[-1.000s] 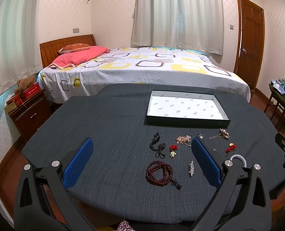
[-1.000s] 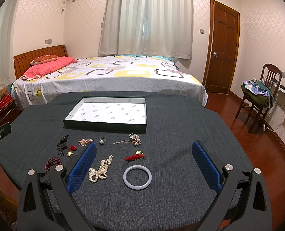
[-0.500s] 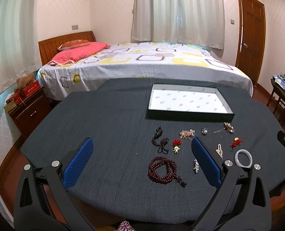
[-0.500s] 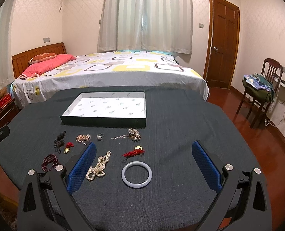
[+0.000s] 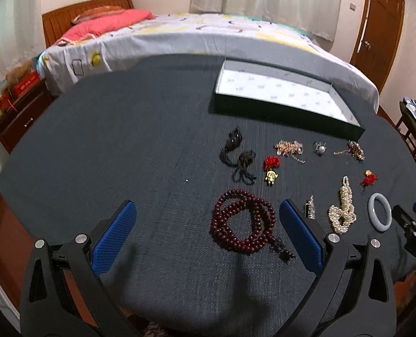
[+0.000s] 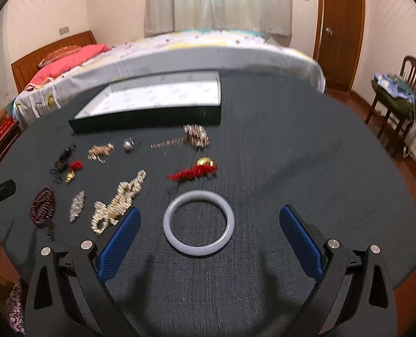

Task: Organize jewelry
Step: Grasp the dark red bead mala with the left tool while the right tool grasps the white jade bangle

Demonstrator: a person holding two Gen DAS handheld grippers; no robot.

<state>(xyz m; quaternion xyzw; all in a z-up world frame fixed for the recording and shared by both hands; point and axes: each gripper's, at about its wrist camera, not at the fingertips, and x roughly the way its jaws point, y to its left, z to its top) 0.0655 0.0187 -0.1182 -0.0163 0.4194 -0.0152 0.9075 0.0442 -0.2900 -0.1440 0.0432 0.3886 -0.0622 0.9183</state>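
Several jewelry pieces lie on a dark cloth table (image 5: 123, 154). My left gripper (image 5: 208, 234) is open and empty, low over the table, with a dark red bead bracelet (image 5: 243, 226) just inside its right finger. My right gripper (image 6: 209, 237) is open and empty, with a pale grey bangle (image 6: 199, 220) lying between its fingers. A pearl strand (image 6: 118, 202) lies by its left finger. An open empty white-lined tray (image 5: 286, 111) (image 6: 152, 118) sits at the far side.
Between the tray and the grippers lie a black tassel piece (image 5: 237, 157), a red and gold charm (image 5: 271, 170), a red tassel (image 6: 194, 171), a silver clip (image 6: 77, 205) and small chains (image 6: 196, 136). A bed (image 5: 180, 36) stands behind the table, a chair (image 6: 399, 95) at the right.
Both grippers have moved forward and tilted down toward the table. The bead bracelet and the bangle now sit closer, between the fingers. Both jaws stay open.
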